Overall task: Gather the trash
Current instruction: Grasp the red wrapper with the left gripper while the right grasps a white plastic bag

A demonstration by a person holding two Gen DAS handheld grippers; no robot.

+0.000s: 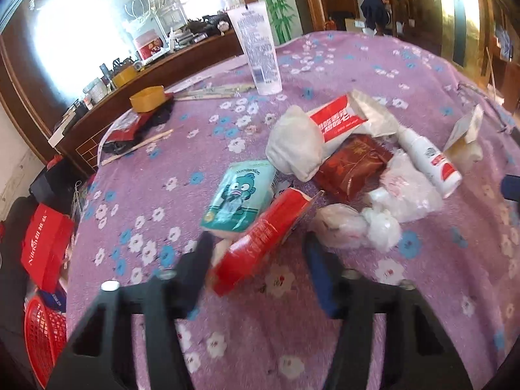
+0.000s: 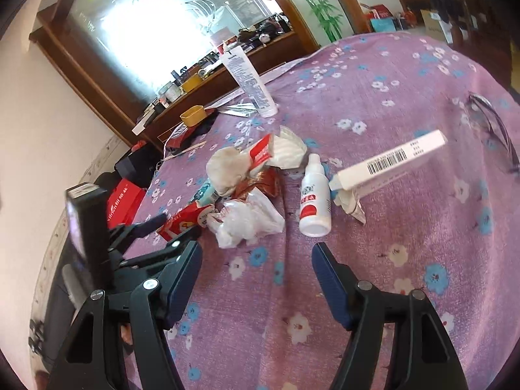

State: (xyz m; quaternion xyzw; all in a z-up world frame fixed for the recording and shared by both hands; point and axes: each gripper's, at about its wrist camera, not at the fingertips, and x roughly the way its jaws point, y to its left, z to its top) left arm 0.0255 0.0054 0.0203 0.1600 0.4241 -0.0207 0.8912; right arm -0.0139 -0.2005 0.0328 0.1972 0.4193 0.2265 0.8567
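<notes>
Closing left gripper (image 1: pixel 256 253) on flat red cardboard carton (image 1: pixel 260 240) at near edge of trash heap on purple floral tablecloth (image 1: pixel 357 74), pads not visibly pressing yet; squaring before lifting; right gripper (image 2: pixel 256 260) apart, empty.

Red cartons: one (image 1: pixel 260 240), between the left tongs.
White bottles: one (image 2: pixel 313 195), ahead of the right tongs.
Tall tubes: one (image 1: pixel 256 45), far ahead.
</notes>
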